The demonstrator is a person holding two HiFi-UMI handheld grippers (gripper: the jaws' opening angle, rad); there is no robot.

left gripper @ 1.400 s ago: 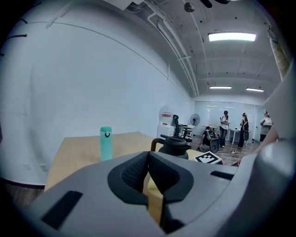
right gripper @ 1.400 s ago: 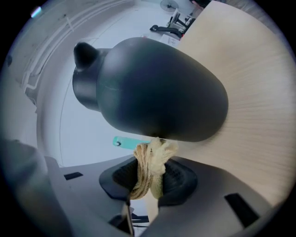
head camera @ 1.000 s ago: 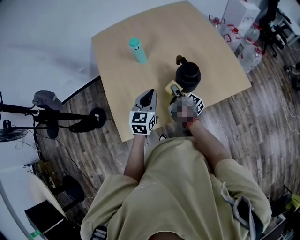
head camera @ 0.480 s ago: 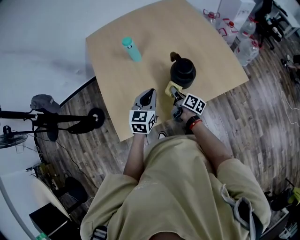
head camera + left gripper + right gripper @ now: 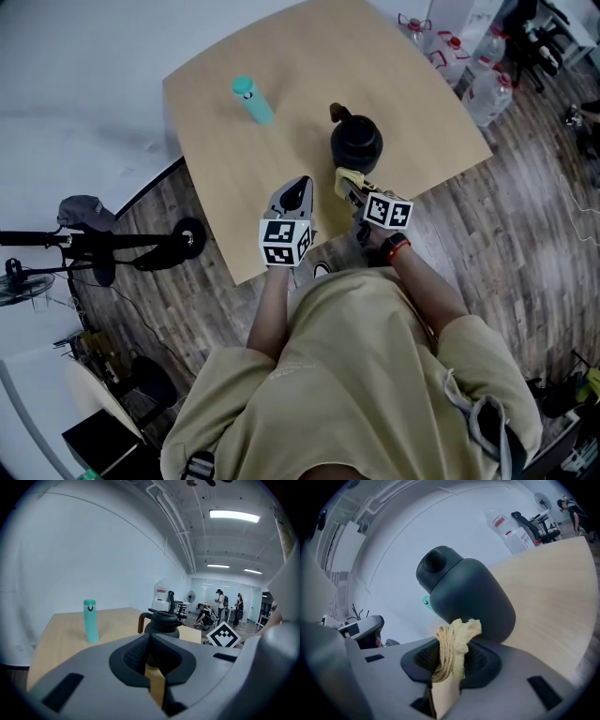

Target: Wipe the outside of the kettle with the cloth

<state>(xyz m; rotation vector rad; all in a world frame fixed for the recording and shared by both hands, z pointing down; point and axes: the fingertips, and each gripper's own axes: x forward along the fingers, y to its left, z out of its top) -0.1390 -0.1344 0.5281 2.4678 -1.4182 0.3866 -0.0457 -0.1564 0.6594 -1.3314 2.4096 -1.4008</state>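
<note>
Table: light wooden table (image 5: 403, 84), rounded corners, on a dark plank floor. No print on it.

Kettle: matte black round-bodied kettle with a brown handle (image 5: 356, 145) stands upright toward the near right part of the table. Seen from the right gripper view, its body (image 5: 473, 592) fills the middle of the frame. No brand mark legible on any side shown.

Left gripper (image 5: 302, 183): grey, carries a cube of black-and-white square markers. It is held over the near edge of the table, left of the kettle and apart from it. In its own view the jaw tips (image 5: 152, 663) meet with nothing between them.

Right gripper (image 5: 349, 185): same build, marker cube at its rear. It is just on the near side of the kettle, jaws clamped on the cloth (image 5: 450, 667).

Bottle: slim teal bottle with a matching cap (image 5: 251, 100), upright at the far left of the table, well apart from the kettle. A small dark loop-shaped mark sits below its cap (image 5: 90, 620); no lettering readable.

Cloth: crumpled pale yellow cloth (image 5: 454, 644), bunched between the right jaws. Its free tuft points at the kettle's lower wall; contact cannot be confirmed.
</note>
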